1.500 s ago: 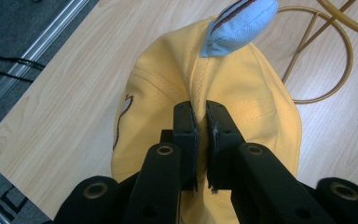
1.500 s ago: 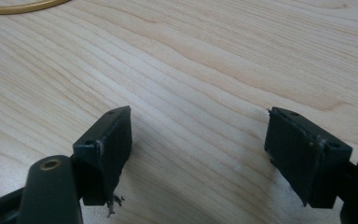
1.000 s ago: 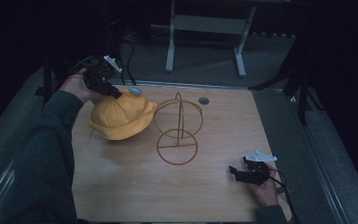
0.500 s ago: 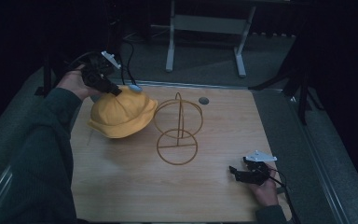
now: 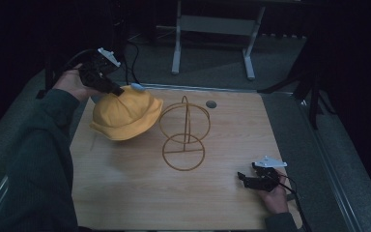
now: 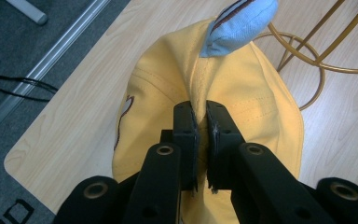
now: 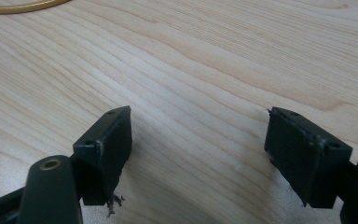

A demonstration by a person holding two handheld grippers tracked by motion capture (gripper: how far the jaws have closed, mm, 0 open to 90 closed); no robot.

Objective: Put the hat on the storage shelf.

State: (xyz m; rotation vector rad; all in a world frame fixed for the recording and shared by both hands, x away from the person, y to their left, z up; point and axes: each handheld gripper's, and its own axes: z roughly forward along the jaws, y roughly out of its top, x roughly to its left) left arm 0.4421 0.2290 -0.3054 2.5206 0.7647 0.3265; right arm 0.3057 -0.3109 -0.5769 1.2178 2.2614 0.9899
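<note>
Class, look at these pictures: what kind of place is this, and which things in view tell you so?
Probably a lab or recording workspace: a bare wooden table on grey carpet, dark surroundings, a metal stand behind, and cabled handheld grippers, the left gripper and the right gripper.

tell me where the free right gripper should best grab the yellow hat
Probably the brim: on the yellow hat it is the thin, floppy edge flaring out near the gold wire stand. The right gripper, fingers open, would come from the stand side, low over the table, since the left gripper already pinches the crown.
</note>
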